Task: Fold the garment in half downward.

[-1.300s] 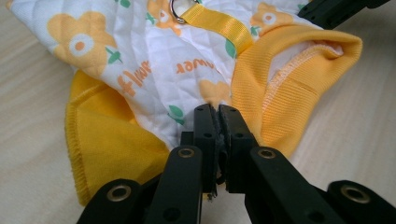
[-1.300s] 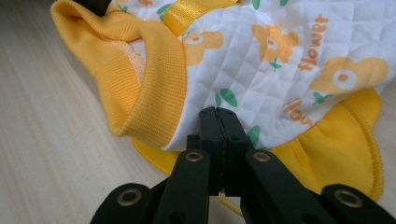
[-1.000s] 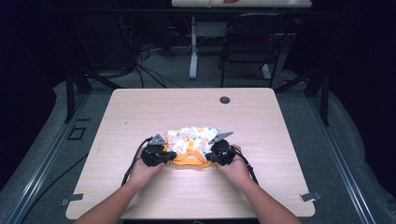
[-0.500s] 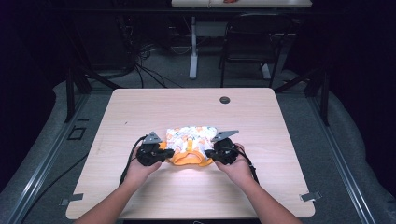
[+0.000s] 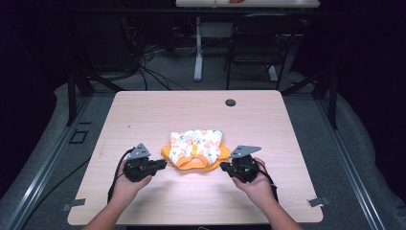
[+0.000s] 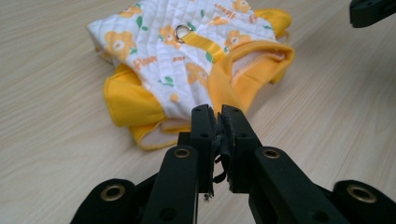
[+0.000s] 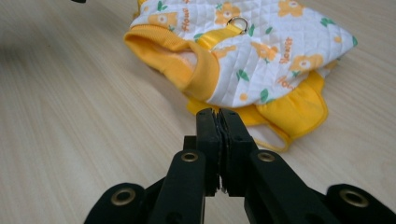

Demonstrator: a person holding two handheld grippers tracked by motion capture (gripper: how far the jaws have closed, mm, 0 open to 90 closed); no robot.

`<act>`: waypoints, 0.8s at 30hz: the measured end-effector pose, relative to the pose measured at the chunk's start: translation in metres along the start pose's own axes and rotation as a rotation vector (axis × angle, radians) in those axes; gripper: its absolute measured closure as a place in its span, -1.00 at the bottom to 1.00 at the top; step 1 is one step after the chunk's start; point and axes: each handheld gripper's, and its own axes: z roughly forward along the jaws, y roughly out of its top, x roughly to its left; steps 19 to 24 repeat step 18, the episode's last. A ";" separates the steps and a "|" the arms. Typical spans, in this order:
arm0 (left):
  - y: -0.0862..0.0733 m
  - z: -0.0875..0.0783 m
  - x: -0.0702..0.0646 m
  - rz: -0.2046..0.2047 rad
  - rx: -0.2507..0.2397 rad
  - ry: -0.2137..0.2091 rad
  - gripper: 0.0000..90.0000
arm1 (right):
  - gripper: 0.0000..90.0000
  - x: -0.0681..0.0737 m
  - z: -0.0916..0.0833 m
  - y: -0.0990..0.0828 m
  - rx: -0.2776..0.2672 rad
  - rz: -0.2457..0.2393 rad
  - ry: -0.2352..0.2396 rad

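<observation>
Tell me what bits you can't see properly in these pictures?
- Underside of the little flowery garment: hidden against the table in all three views.
- Orange words printed on it: too small and blurry to read in both gripper views.
- Small dark round thing on the table's far side: too tiny in the high view to identify.

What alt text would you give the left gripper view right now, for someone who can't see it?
The left gripper points its shut black jaws at a small quilted garment, white with orange flowers and yellow trim, lying just beyond them on the light wooden table. A metal ring on a yellow strap sits on the garment's top.
</observation>
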 end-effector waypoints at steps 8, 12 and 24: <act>-0.016 -0.016 -0.002 -0.012 0.007 0.002 0.85 | 0.92 0.005 -0.008 -0.022 0.005 0.028 0.007; -0.024 -0.017 0.000 -0.019 0.012 -0.009 0.85 | 0.92 0.008 -0.008 -0.026 0.005 0.008 0.003; -0.029 -0.015 0.002 -0.042 0.013 -0.005 0.83 | 0.89 0.009 -0.003 -0.031 0.012 0.004 -0.014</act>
